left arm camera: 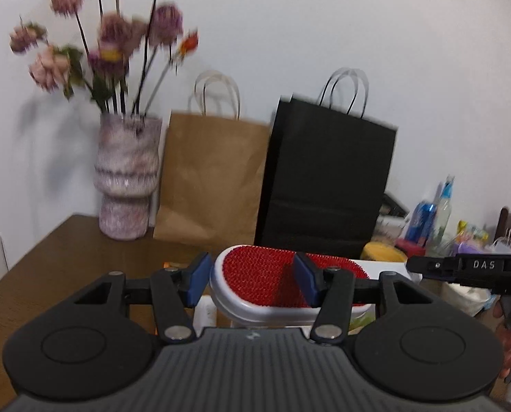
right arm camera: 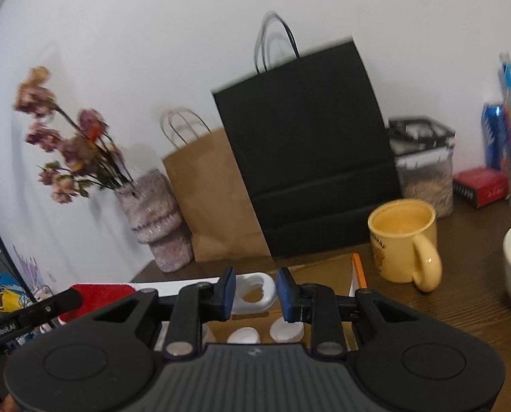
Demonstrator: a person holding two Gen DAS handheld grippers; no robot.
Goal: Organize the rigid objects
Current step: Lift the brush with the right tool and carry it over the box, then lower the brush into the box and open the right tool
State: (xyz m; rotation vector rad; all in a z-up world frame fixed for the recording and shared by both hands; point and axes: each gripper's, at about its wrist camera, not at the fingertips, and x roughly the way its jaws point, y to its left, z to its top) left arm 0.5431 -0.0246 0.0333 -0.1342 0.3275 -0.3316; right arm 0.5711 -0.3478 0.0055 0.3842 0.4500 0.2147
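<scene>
- Two things could go wrong. The red brush is held up above the bench by the left hand-held gripper, whose pads are shut on its sides. It could slip and fall if the hold is loosened.
- The brush's white handle lies between the jaws of the right hand-held gripper, which are open. It could be missed.
- The yellow mug stands near on the right and could be knocked over.
</scene>
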